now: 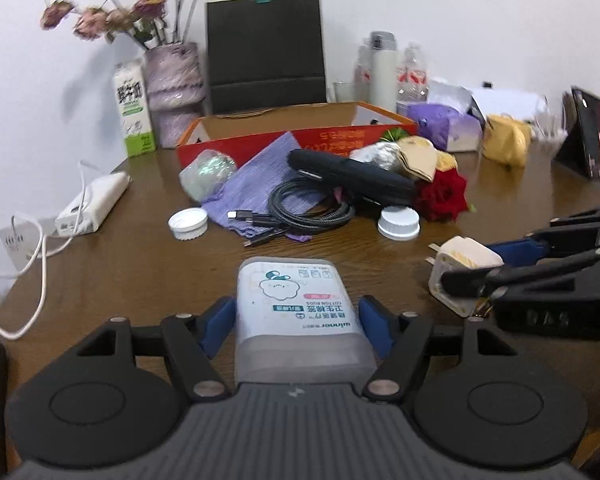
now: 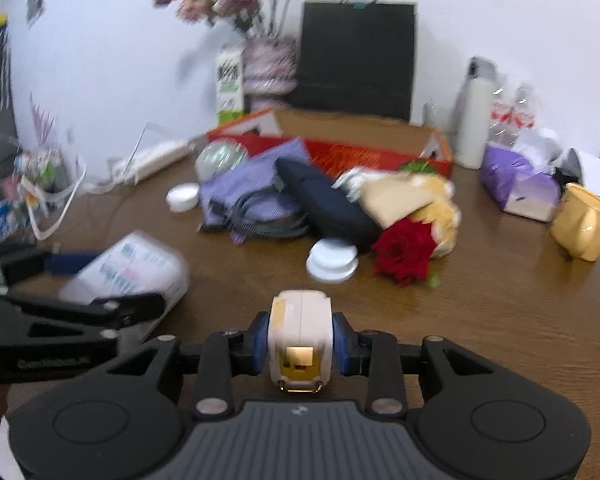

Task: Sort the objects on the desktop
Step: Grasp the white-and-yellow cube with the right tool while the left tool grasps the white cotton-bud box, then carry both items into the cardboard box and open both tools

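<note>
My left gripper [image 1: 298, 322] is shut on a translucent cotton bud box [image 1: 296, 304] with a white label; its blue pads press both sides. The same box [image 2: 128, 270] shows blurred at the left of the right wrist view. My right gripper [image 2: 302, 344] is shut on a white plug adapter [image 2: 300, 340], blue pads against its sides. In the left wrist view that adapter [image 1: 460, 266] sits at the right between the right gripper's fingers. Behind both lies a pile: black cable [image 1: 300, 208], dark case [image 1: 356, 176], purple cloth [image 1: 260, 184], red rose [image 1: 442, 194], two white lids [image 1: 188, 222].
An orange cardboard box [image 1: 284, 128] stands open behind the pile, a black paper bag [image 1: 266, 52] behind it. Milk carton [image 1: 134, 110], flower vase [image 1: 174, 92], bottles [image 1: 382, 70], tissue pack [image 1: 448, 124] and yellow mug [image 2: 584, 226] line the back. A white power bank [image 1: 94, 206] with cable lies left.
</note>
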